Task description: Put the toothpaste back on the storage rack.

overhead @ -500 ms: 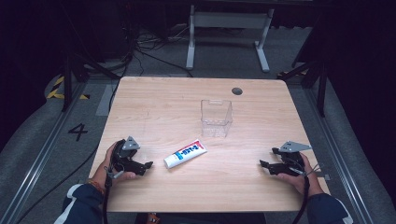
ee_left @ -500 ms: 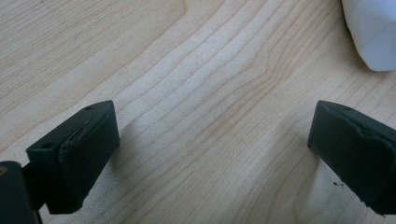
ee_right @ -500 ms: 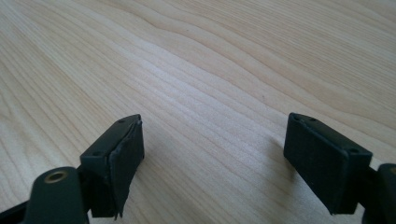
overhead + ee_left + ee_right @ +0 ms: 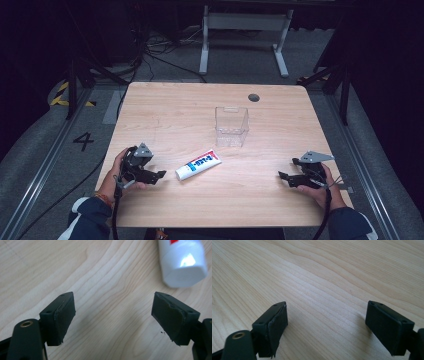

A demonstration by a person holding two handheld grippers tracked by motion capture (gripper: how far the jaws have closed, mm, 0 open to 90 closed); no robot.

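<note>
A white toothpaste tube with red and blue print lies flat on the wooden table, its capped end pointing toward the left gripper, which sits just beside it without touching. In the left gripper view the cap appears ahead and to the right of the wide-spread jaws, with nothing but bare wood between them. The right gripper, well apart from the tube near the table's right edge, also has its 2 jaws gaping and holds nothing. A clear plastic container stands upright beyond the tube, closer to the table's far side.
</note>
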